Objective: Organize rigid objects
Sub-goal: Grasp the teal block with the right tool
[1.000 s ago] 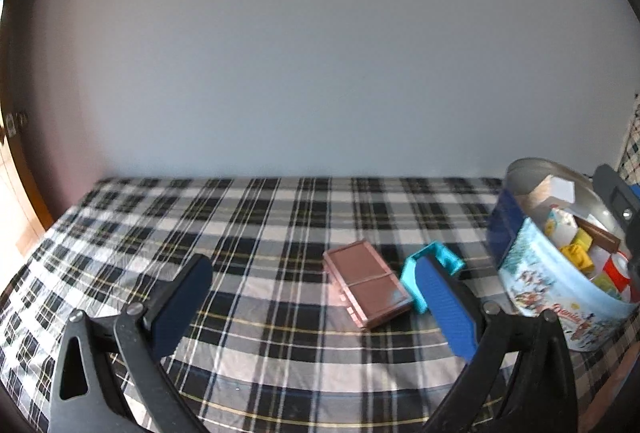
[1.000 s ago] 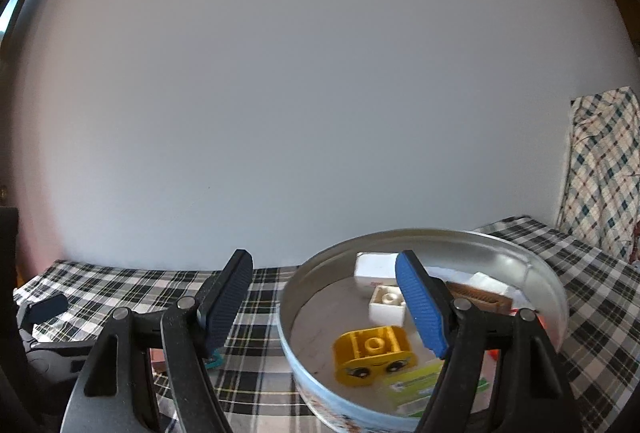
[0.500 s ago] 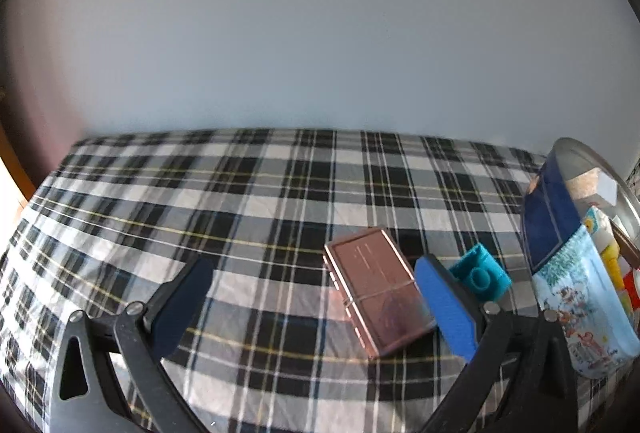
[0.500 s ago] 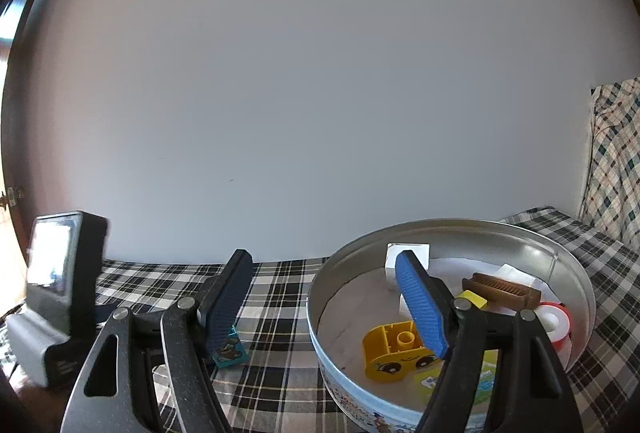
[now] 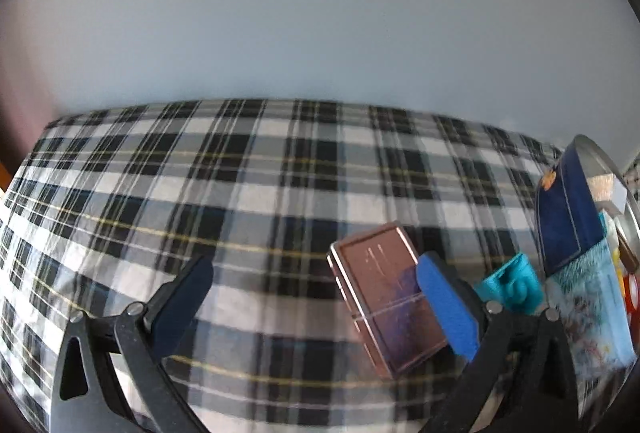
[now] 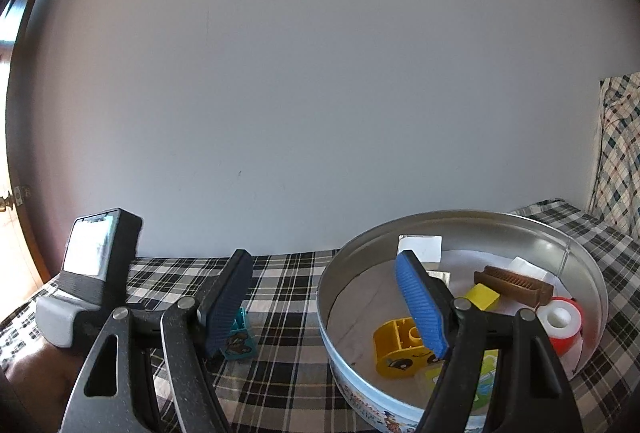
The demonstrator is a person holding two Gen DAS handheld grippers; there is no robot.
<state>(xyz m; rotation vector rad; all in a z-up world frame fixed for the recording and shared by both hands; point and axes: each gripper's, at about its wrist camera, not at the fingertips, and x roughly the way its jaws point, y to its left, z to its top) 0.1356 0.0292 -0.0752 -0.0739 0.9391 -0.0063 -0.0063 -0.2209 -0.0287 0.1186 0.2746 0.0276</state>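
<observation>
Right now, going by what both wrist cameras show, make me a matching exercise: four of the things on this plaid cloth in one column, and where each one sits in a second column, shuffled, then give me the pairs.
Things
1. yellow toy car
2. teal block
3. rose-gold case
4. brown comb

Places
A. flat on the cloth, left of the teal block in the left wrist view
B. inside the round tin, near its front wall
C. on the cloth, outside the tin, between case and tin
D. inside the tin, toward its back, beside the red and white tape roll

Pairs: 1-B, 2-C, 3-A, 4-D
</observation>
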